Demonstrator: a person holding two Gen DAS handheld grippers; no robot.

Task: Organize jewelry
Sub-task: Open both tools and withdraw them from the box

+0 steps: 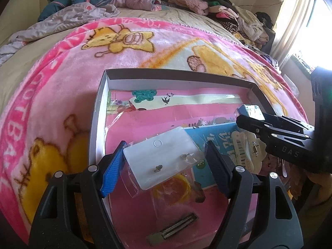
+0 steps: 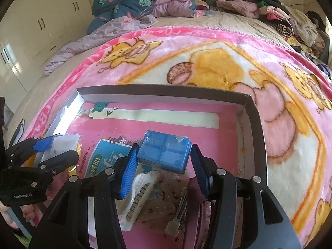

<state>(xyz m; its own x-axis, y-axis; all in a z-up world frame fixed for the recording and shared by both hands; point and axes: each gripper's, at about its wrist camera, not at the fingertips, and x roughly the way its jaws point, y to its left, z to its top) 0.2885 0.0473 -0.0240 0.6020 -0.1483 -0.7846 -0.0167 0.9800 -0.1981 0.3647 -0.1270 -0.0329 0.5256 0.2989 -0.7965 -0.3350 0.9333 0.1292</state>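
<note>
A shallow dark box [image 1: 178, 72] with white inner walls lies on a pink cartoon blanket. Over its near left part, my left gripper [image 1: 166, 145] is shut on a white earring card in a clear sleeve [image 1: 161, 161], with the blue pads pressing on both of its sides. The right wrist view shows this card [image 2: 66, 141] in the left gripper [image 2: 64, 145] at the left edge. Over the middle of the box [image 2: 166, 89], my right gripper [image 2: 165, 146] is shut on a small blue plastic case [image 2: 166, 153]. From the left wrist view, that case [image 1: 254, 110] sits at the right gripper's [image 1: 247, 114] tips.
On the box's pink lining lie a blue booklet [image 2: 108, 155], a cream comb [image 2: 141, 188], a metal hair clip [image 2: 178, 213], a dark hair clip [image 1: 176, 228] and a yellow ring-shaped item [image 1: 184, 186]. Clothes [image 1: 228, 14] are piled at the bed's far end. Cupboards [image 2: 41, 25] stand on the left.
</note>
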